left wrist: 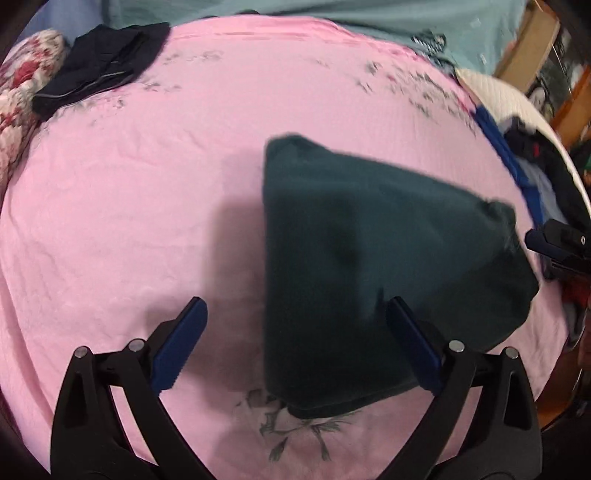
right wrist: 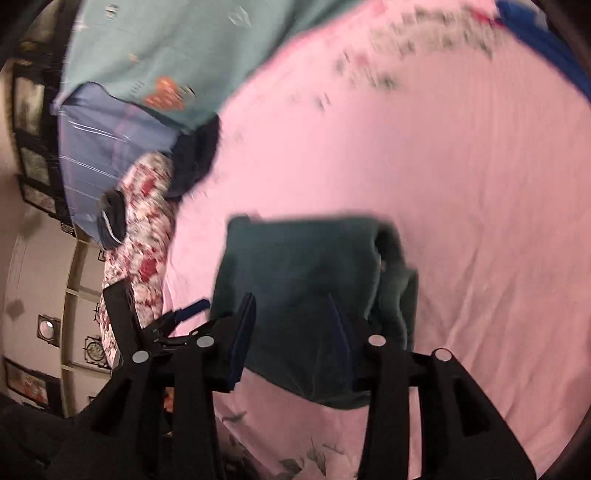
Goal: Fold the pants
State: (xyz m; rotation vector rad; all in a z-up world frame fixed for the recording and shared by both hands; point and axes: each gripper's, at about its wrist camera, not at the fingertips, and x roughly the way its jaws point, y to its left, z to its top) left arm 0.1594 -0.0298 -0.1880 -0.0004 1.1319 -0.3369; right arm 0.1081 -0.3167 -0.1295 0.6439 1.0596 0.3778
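Observation:
Dark green folded pants (left wrist: 373, 266) lie on the pink bedsheet (left wrist: 147, 203), folded into a compact wedge. My left gripper (left wrist: 295, 314) is open just above them, its right finger (left wrist: 413, 343) over the pants' near part and its left finger (left wrist: 181, 339) over bare sheet. In the right wrist view the pants (right wrist: 303, 280) lie between the fingers of my right gripper (right wrist: 295, 321), which is open; its left finger (right wrist: 242, 339) is at the pants' left edge, while its right finger is partly hidden by the fabric. The right gripper also shows in the left wrist view (left wrist: 561, 243), at the pants' right end.
A folded dark navy garment (left wrist: 99, 70) lies at the far left of the sheet beside a floral pillow (left wrist: 26, 92). A teal blanket (left wrist: 332, 14) runs along the far side. A pile of clothes (left wrist: 535, 166) and a blue strip sit at the right bed edge.

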